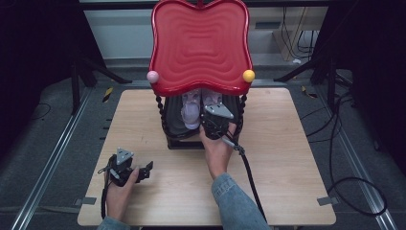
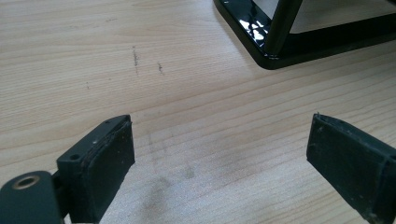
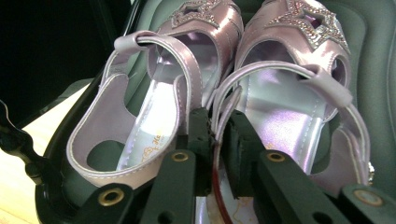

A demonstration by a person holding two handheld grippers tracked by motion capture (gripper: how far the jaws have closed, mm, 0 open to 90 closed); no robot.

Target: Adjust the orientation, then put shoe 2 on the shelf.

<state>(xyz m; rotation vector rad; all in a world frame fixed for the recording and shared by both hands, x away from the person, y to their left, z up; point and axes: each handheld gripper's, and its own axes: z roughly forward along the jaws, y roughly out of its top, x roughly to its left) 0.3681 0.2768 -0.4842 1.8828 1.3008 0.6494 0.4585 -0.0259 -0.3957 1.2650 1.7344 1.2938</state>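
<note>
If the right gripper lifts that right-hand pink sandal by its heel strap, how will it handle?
Likely floppy: the right gripper pinches only the thin strap of the sandal, so the shoe would probably dangle and swing. It looks light. The glossy satin finish may slip between the pads, and it could snag the neighbouring sandal.

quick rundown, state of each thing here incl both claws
left claw: jaws wide open, nothing between them, just above bare table
right claw: nearly shut, jaws pinching the inner edges of the two shoes together
left shoe: upright on lower shelf, strap fastened
right shoe: upright beside it, strap fastened
red tray: top tier of stand, nothing on it
black stand: upright on table
</note>
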